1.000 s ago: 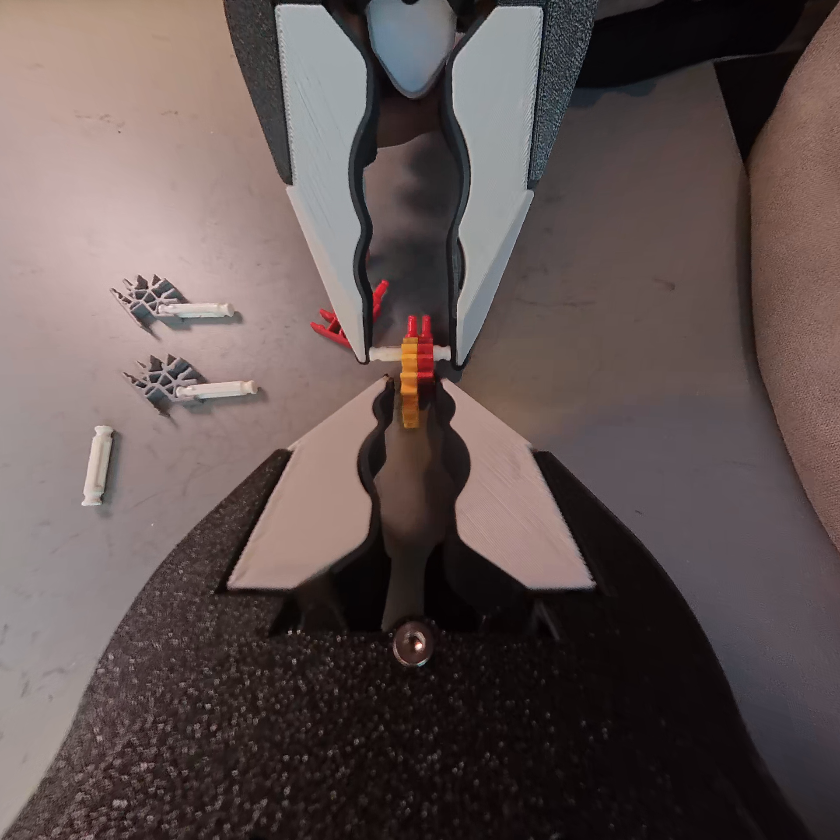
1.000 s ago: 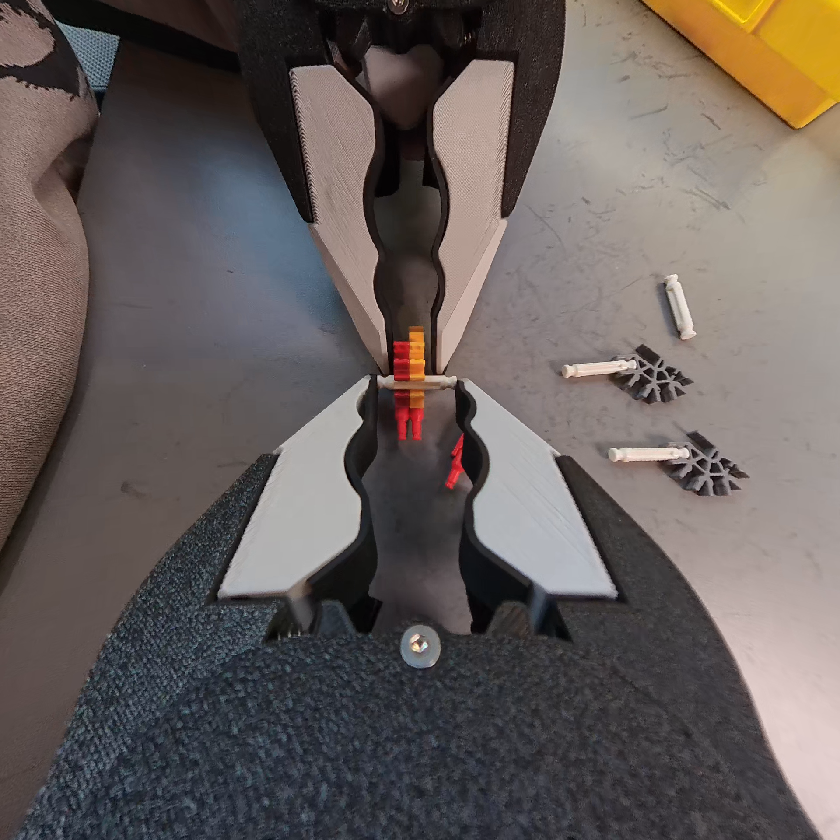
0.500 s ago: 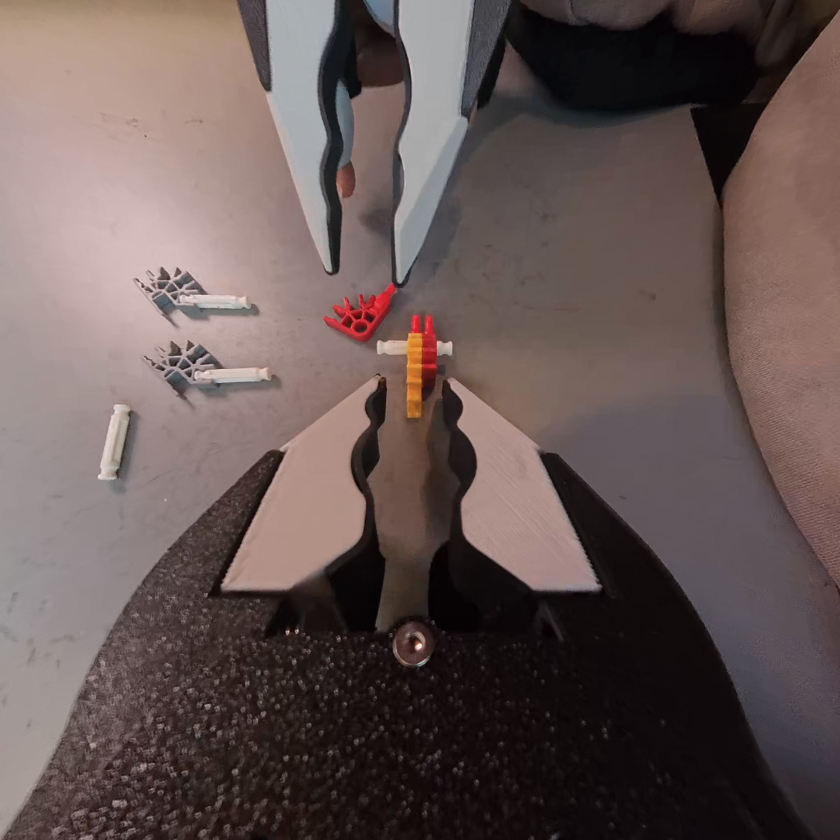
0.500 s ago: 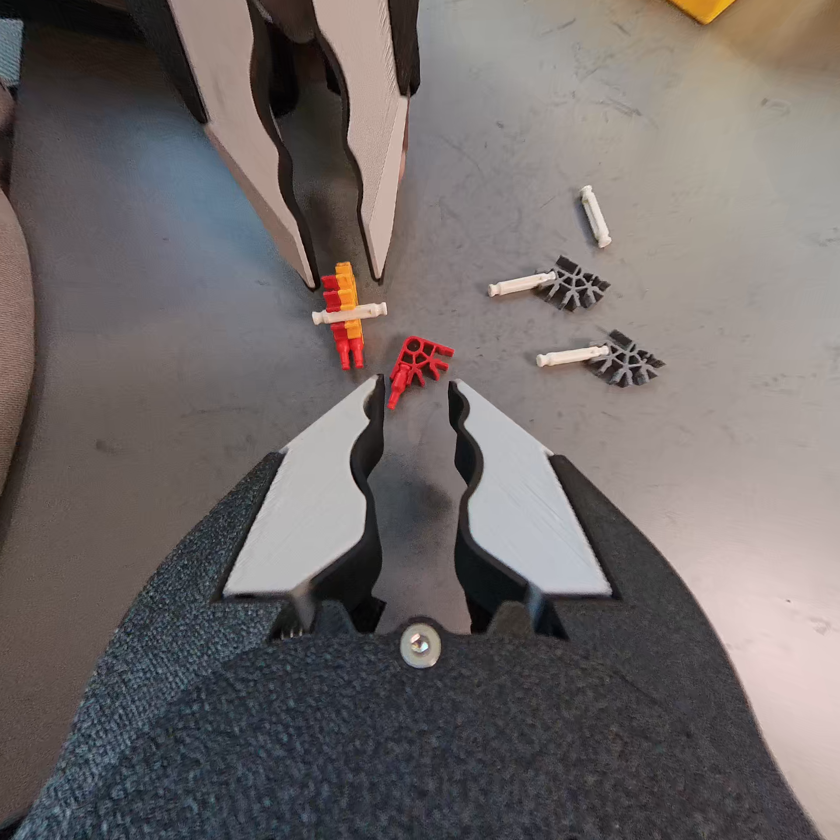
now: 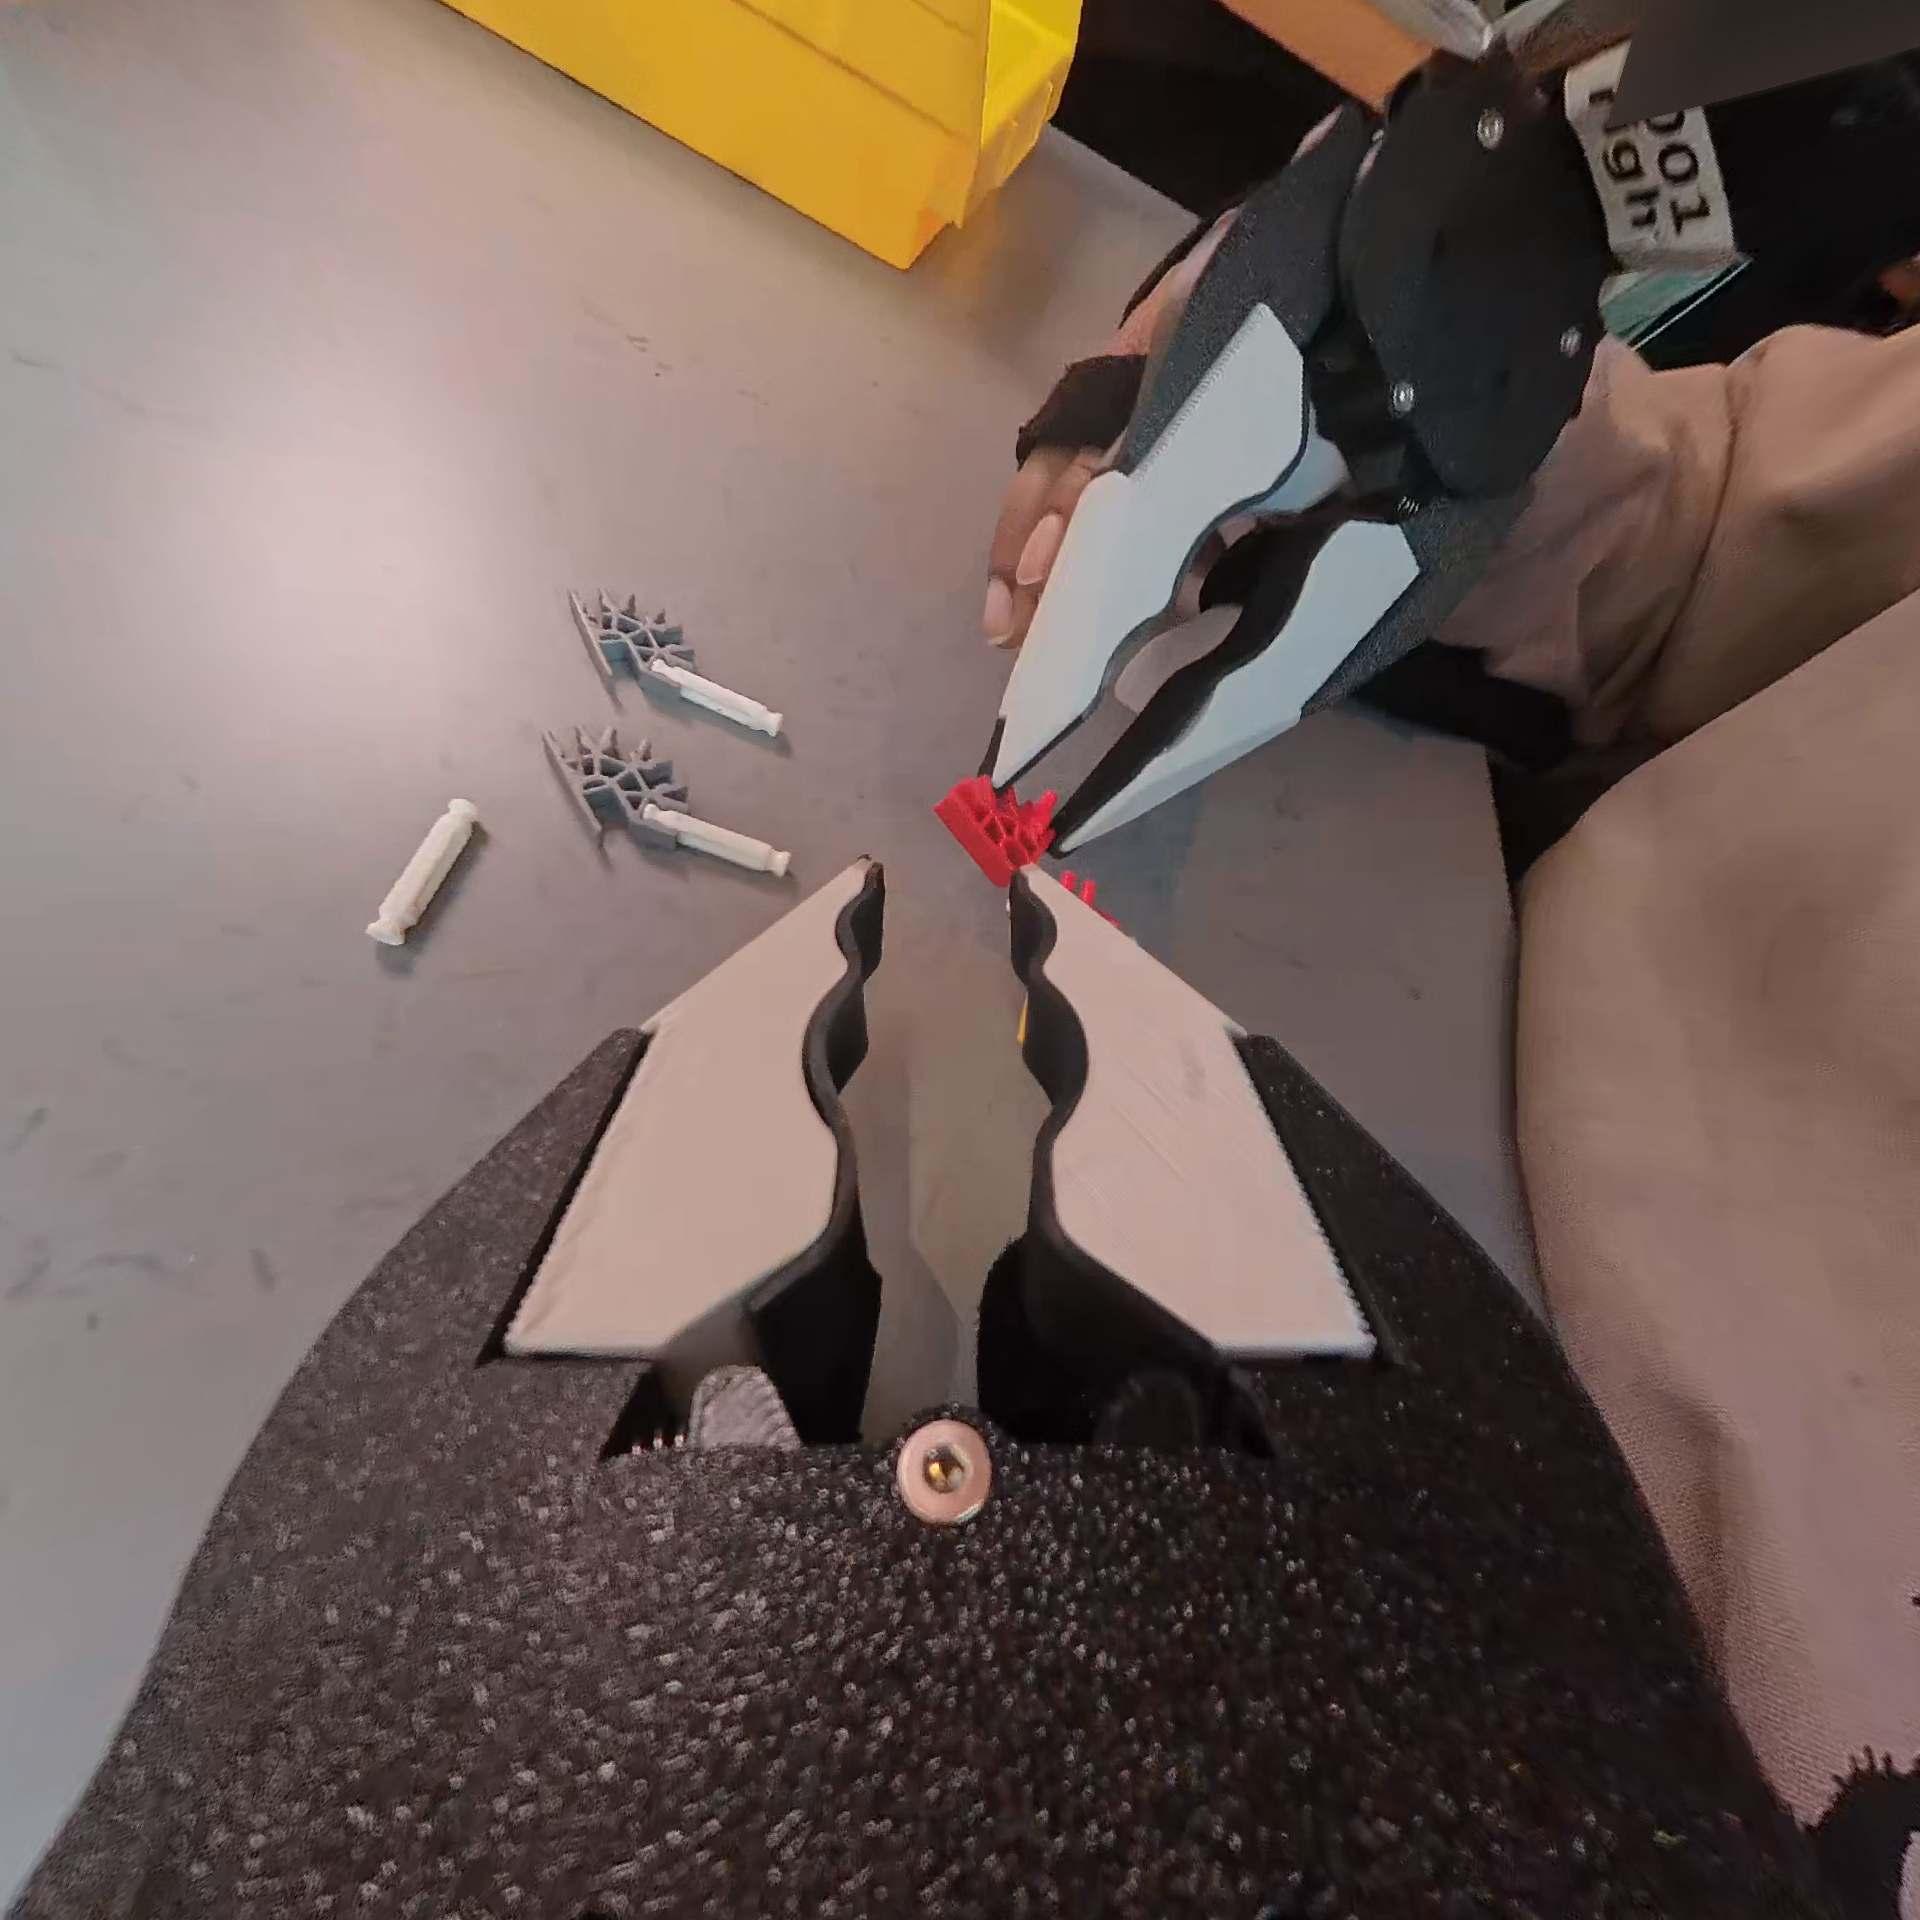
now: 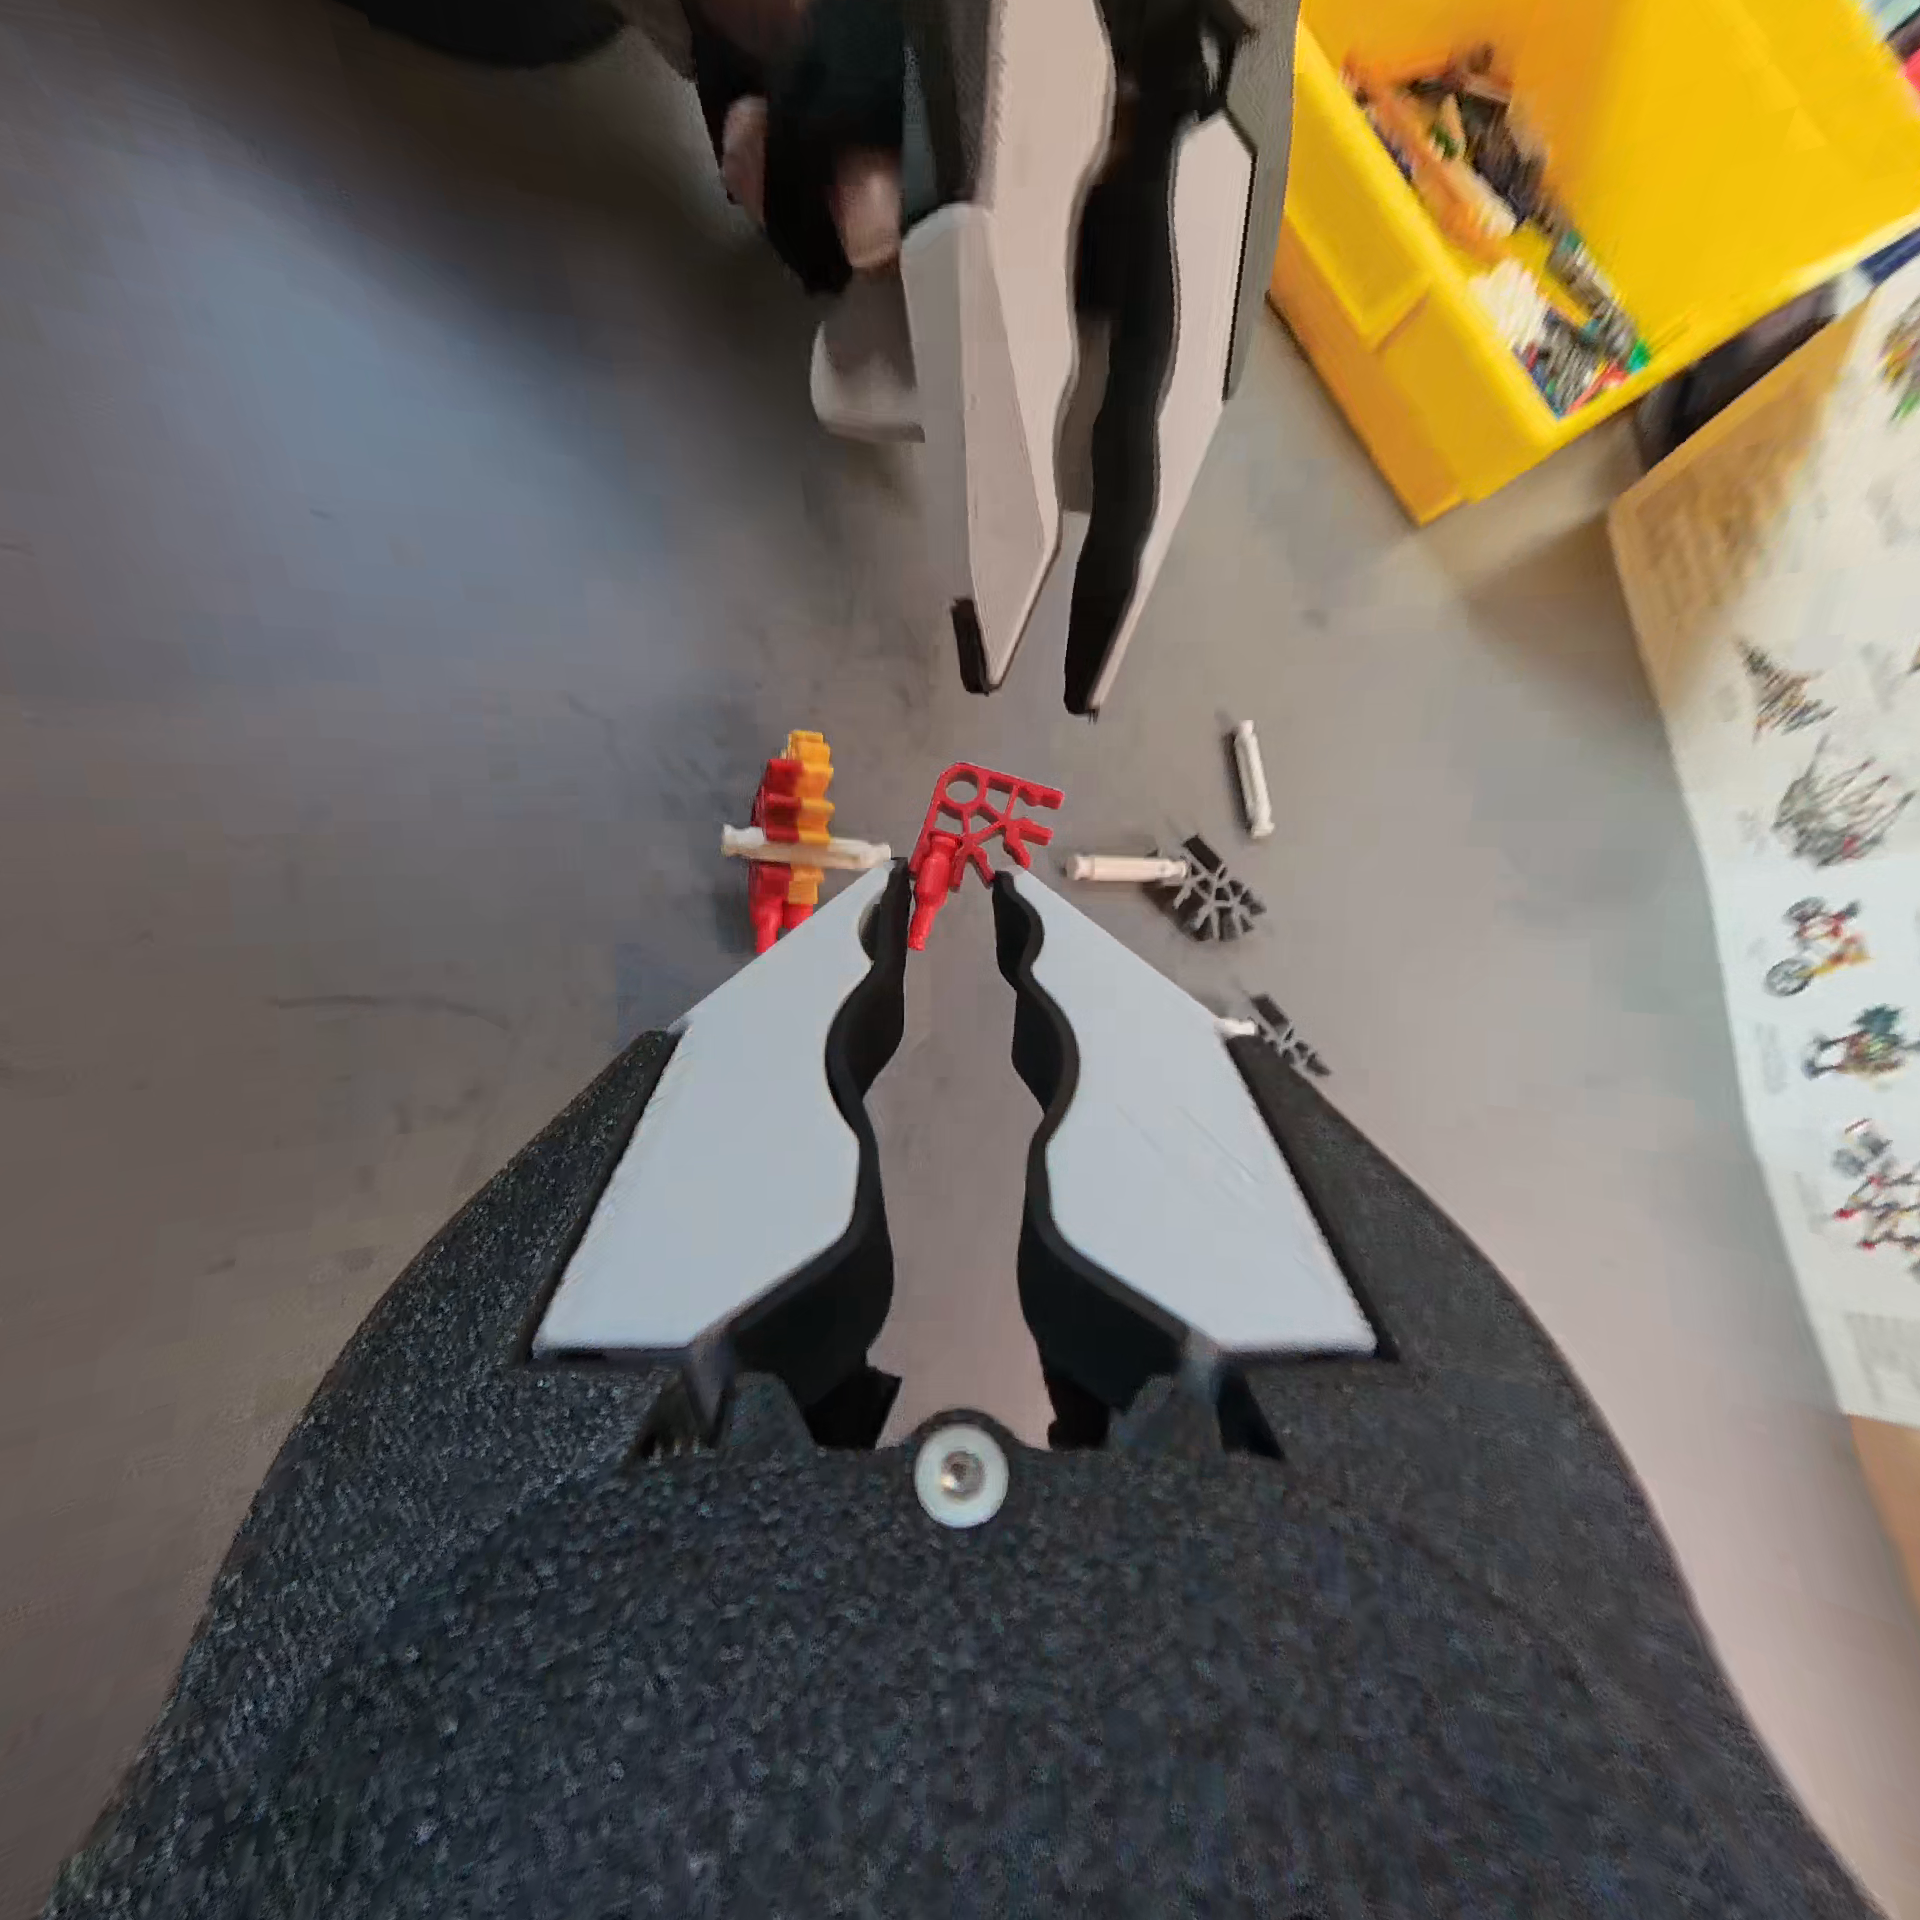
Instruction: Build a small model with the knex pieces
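**Two grippers about a red connector**

The red connector point(image 6: 977, 821) lies flat on the grey table point(image 5: 312, 416) and serves as our landmark. The right gripper point(image 6: 948, 879) stands narrowly parted, its tips on either side of the connector's stem. We cannot tell whether they press on it. Just beyond the connector, the left gripper point(image 5: 945, 881) hangs parted and holds nothing. Just beside the connector is a red-and-orange stack point(image 6: 795, 831) on a white rod. On the connector's other side are two grey connectors point(image 5: 623, 644), each with a rod, and farther out a loose white rod point(image 5: 421, 873). We judge that a pinch on the thin stem alone could swivel the connector or pop it free. A sideways slip could also knock the stack.
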### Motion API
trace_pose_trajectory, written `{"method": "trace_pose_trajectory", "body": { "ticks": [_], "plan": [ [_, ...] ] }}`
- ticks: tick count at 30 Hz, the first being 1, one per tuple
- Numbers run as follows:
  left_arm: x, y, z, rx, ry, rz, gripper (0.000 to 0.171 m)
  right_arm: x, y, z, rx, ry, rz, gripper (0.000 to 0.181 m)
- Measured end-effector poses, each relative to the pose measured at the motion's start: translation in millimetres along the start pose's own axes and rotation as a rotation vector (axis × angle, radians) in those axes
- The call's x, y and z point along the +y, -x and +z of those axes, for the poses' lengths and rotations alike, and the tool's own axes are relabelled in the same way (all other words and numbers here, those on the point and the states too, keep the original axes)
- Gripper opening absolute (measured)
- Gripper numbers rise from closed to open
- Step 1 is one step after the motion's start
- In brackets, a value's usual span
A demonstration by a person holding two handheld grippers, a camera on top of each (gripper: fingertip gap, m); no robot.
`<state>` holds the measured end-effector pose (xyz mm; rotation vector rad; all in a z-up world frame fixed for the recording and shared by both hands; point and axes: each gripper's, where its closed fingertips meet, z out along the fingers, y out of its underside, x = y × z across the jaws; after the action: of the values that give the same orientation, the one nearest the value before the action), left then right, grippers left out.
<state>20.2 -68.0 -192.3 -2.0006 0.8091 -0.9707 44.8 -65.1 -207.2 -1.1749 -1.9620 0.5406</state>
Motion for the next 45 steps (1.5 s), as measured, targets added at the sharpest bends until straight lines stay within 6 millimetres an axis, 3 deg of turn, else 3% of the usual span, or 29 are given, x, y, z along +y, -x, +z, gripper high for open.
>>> {"method": "trace_pose_trajectory", "body": {
  "ticks": [4, 8, 14, 19, 22, 27, 30, 37, 45],
  "plan": [
    [-3, -11, 3, 0.07, -0.016, -0.033, 0.016, -14, 0, 2, 0.098, -0.034, -0.214, 0.014],
    [0, -11, 3, 0.039, 0.001, 0.025, 0.008, -17, 1, 3, 0.133, -0.041, -0.295, 0.014],
    [3, -2, 1, -0.102, 0.04, 0.222, 0.006, -9, -6, 1, 0.101, -0.044, -0.137, 0.014],
    [22, -5, 11, -0.122, 0.145, 0.305, 0.006, -4, 18, -10, -0.17, -0.073, 0.11, 0.027],
    [28, -5, 14, -0.126, 0.182, 0.33, 0.006, 3, 33, -5, -0.249, -0.02, 0.169, 0.042],
    [32, -7, 13, -0.116, 0.205, 0.341, 0.006, 5, 33, 7, -0.215, 0.029, 0.19, 0.041],
    [35, -10, 14, -0.1, 0.217, 0.352, 0.006, 5, 35, 9, -0.219, 0.036, 0.185, 0.028],
    [38, -15, 16, -0.065, 0.216, 0.342, 0.006, 8, 36, 9, -0.227, 0.039, 0.174, 0.018],
    [39, -19, 11, -0.002, 0.216, 0.296, 0.01, 9, 32, 8, -0.209, 0.04, 0.16, 0.021]
  ]
}}
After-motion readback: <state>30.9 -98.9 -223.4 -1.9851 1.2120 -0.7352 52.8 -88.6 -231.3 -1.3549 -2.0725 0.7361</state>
